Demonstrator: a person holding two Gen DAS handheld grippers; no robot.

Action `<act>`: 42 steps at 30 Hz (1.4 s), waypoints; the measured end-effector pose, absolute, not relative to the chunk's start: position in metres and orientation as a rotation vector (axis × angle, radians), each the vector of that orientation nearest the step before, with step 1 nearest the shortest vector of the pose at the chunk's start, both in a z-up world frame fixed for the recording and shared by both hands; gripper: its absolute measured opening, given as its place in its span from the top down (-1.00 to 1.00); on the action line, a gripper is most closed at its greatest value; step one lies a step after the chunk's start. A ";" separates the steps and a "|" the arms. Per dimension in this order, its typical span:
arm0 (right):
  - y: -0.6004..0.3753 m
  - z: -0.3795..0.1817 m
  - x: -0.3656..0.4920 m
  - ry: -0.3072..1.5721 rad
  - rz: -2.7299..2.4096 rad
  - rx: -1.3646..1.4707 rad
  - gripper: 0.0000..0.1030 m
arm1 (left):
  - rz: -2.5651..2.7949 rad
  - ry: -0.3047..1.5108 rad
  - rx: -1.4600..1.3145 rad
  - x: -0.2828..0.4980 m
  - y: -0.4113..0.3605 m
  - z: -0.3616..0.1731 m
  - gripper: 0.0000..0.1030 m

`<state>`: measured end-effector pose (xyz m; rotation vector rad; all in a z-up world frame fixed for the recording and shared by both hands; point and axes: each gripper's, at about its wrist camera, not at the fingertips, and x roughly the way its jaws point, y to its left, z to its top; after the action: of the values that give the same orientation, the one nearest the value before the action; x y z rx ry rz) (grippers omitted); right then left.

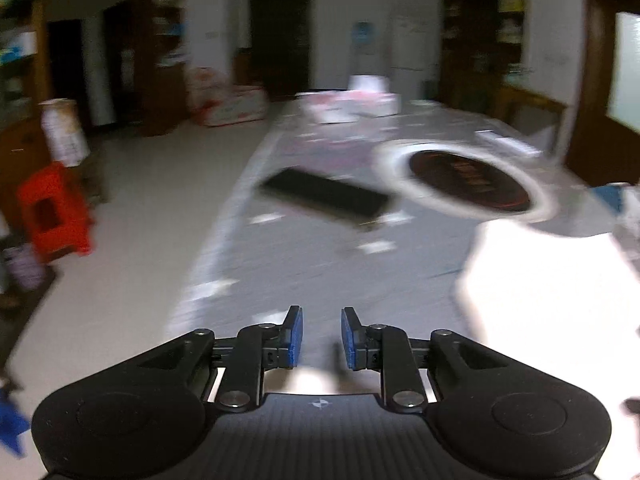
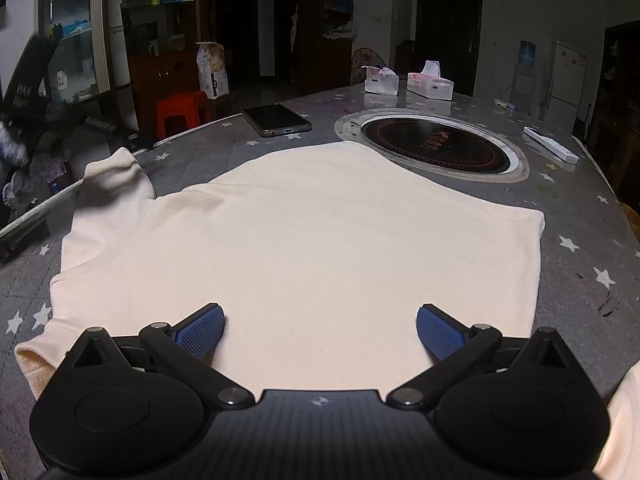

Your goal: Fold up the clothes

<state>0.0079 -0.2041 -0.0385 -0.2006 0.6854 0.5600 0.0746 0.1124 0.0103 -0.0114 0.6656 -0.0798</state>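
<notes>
Dim room w/ dark cabinets; grey star-print desk (image 2: 580,216) carries everything. Landmark: round black hotplate (image 2: 436,146) set into desk. Cream sweatshirt (image 2: 320,240) lies flat, spread, its far edge touching hotplate's near rim; one sleeve (image 2: 116,176) reaches desk edge, left of hotplate. Phone (image 2: 278,120) just left of hotplate, two tissue boxes (image 2: 430,84) beyond it, white power strip (image 2: 552,144) to its right. Right gripper (image 2: 320,332) over garment's near hem, fingers spread wide, nothing betw. them. Left gripper (image 1: 322,338) over bare desk left of garment, view blurred; fingers narrowly apart, pinching nothing.
</notes>
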 end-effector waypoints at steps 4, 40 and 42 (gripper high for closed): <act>-0.204 -0.038 0.008 0.685 0.560 -0.200 -1.00 | -0.203 0.677 -0.003 0.108 0.067 0.007 0.26; -0.205 -0.038 0.008 0.685 0.561 -0.192 -1.00 | -0.527 0.675 0.184 0.117 -0.051 0.000 -0.01; -0.205 -0.038 0.008 0.685 0.561 -0.192 -1.00 | -0.539 0.678 0.221 0.117 -0.059 -0.006 0.15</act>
<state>0.0083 -0.2049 -0.0385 -0.1918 0.6853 0.5613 0.1173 -0.0592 -0.0062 0.2210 0.6776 -0.5386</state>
